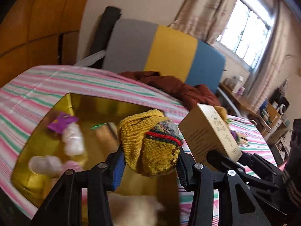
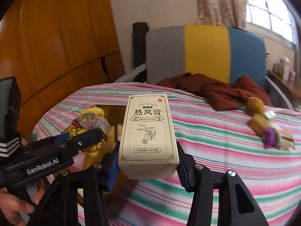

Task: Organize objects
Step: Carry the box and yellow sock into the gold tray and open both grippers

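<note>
1. Left gripper (image 1: 150, 156) is clamped on a rolled yellow sock (image 1: 150, 145), pads pressing both sides, carrying it above the open gold box (image 1: 47, 116).
2. Right gripper (image 2: 147, 166) grips a cream carton (image 2: 147, 133) upright by its lower end, over the striped cloth (image 2: 216, 141).
3. Inside the box: white lumps (image 1: 73, 141) and a purple packet (image 1: 62, 122), blurred.
4. Far right on the cloth, a small heap of bits (image 2: 267, 128) lies beside a brown garment (image 2: 216, 92).

Striped bedsheet (image 2: 207, 131) — gold box (image 1: 84, 101), brown cloth (image 2: 216, 90), small clutter (image 2: 267, 128) on it.
</note>
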### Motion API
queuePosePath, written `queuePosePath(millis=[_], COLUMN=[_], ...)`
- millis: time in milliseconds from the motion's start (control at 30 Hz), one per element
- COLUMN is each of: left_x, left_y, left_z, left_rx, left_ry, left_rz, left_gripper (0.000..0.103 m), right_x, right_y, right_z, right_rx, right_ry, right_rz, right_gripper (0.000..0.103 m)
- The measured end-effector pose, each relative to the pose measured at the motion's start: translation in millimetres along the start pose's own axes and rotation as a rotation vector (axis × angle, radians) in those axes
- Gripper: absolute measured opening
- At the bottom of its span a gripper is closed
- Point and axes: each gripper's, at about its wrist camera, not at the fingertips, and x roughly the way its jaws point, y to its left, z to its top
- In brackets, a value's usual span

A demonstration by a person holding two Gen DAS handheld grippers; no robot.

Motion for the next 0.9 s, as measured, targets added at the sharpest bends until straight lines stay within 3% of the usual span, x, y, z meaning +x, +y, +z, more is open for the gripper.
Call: queuePosePath(millis=[200, 433, 733, 800, 900], left_x=[17.9, 42.9, 50.8, 52.4, 45.5], left_y=[44.5, 64.5, 65.7, 66.3, 68.7], left_z=[9.5, 6.6, 0.5, 0.4, 2.1], left_rx=[-0.056, -0.091, -0.083, -0.082, -0.117], left_ry=[0.052, 0.134, 0.154, 0.159, 0.138], left_rz=[0.073, 0.076, 0.097, 0.113, 0.114], left_gripper=[0.049, 0.049, 0.050, 0.055, 0.078], right_x=[44.3, 84.1, 59.4, 55.0, 53.4], right_y=[22.5, 19.3, 16.2, 15.3, 16.5], right_z=[17.5, 26.6, 18.7, 19.2, 18.2], right_rx=[-0.011, 0.037, 0.067, 0.073, 0.094], right_ry=[0.074, 0.147, 0.102, 0.092, 0.103], right_rz=[0.022, 0.002, 0.024, 0.032, 0.076], right_gripper=[0.052, 0.053, 0.054, 0.054, 0.054])
